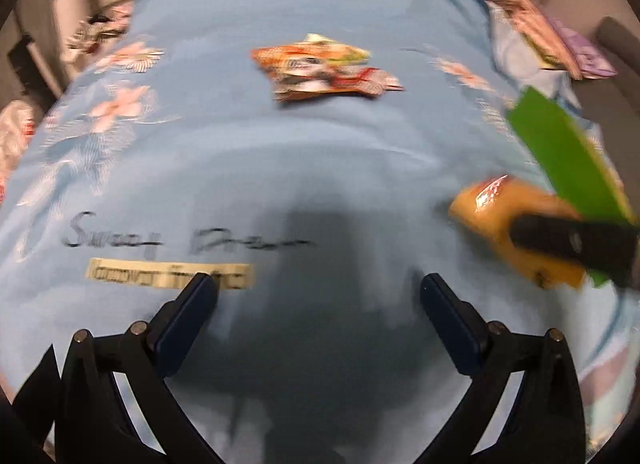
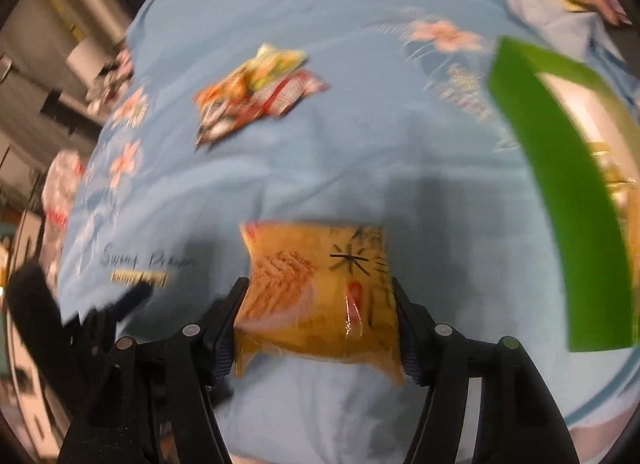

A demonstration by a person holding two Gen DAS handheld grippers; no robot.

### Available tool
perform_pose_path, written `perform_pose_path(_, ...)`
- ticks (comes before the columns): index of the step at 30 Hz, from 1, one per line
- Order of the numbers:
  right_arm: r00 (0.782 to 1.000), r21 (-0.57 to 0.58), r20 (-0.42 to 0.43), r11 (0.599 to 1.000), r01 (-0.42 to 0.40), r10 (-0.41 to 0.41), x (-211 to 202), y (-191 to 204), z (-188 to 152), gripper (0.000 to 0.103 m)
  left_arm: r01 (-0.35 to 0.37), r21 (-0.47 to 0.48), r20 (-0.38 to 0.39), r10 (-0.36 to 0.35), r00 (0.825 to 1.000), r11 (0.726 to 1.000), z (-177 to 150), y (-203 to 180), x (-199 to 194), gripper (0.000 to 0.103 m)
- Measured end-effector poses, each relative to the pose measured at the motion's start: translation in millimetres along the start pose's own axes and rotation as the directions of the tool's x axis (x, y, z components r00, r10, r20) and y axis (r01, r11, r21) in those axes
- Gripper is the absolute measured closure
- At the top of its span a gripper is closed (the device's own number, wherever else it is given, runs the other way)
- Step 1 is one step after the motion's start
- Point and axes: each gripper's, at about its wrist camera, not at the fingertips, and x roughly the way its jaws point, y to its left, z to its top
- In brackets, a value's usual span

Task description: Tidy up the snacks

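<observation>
Snack packet, yellow-orange with a printed noodle or cracker picture and black characters, sits between the jaws of the right gripper, above the near part of a bed covered in a light-blue floral sheet. Both pads press on the packet's short sides, and the film bulges slightly between them, so the packet is held at a medium opening. The left gripper hangs over the near edge of the sheet with its jaws wide apart and nothing between them.

Step in hand, as judged: carry the packet to the green box near the right edge of the bed and release it inside.

- Keep the squeeze light; the packet is a soft, air-filled pillow pack and its contents probably crush easily.
- Bring the packet over the box's open top before releasing; the wall is thin, matte and rigid-looking, and a clipped rim could tip it.
- Keep the left gripper out of the carrying path.

A pile of remaining snack packets, glossy, crinkled, orange, red and green, lies toward the middle of the bed. The sheet is soft, wrinkled cloth, with dark script printed near its front edge.
</observation>
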Motion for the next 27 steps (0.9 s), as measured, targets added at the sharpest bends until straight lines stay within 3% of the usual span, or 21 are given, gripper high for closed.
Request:
perform_pose_path(3, 0.997, 0.013, 0.078, 0.999, 0.029, -0.030, -14, -4, 5, 0.032, 0.125, -0.019, 0.004, -0.125, 0.992, 0.992, -4, -14, -6, 0.001)
perform_pose_path(9, 0.985, 0.088, 0.095, 0.985, -0.151, 0.143, -18, -22, 12, 0.023, 0.245, -0.081, -0.011, -0.246, 0.969, 0.966, -3, -16, -8, 0.001)
perform_pose_path(14, 0.990, 0.182, 0.036, 0.973, -0.144, 0.139, -3, -43, 4, 0.023, 0.294, -0.050, -0.040, -0.296, 0.954, 0.955, -3, -31, -10, 0.001)
perform_pose_path(17, 0.998, 0.204, 0.032, 0.977, -0.059, 0.053, -2, -50, -2, 0.023, 0.364, -0.018, -0.065, -0.364, 0.929, 0.931, -6, -47, -7, 0.001)
perform_pose_path(19, 0.999, 0.200, 0.009, 0.979, -0.034, 0.032, 0, -52, -6, 0.023, 0.376, 0.028, -0.070, -0.373, 0.925, 0.926, -9, -61, -6, 0.001)
perform_pose_path(21, 0.998, 0.205, -0.010, 0.977, -0.064, 0.068, 3, -55, -8, 0.023, 0.362, 0.075, -0.067, -0.358, 0.931, 0.929, -11, -72, -5, 0.001)
perform_pose_path(25, 0.990, 0.216, -0.038, 0.968, -0.124, 0.135, 10, -57, -13, 0.023, 0.440, 0.077, -0.094, -0.433, 0.897, 0.895, -8, -83, 2, 0.001)
perform_pose_path(27, 0.989, 0.216, -0.046, 0.968, -0.126, 0.139, 11, -59, -14, 0.023, 0.427, 0.079, -0.103, -0.419, 0.902, 0.901, -9, -85, 5, 0.001)
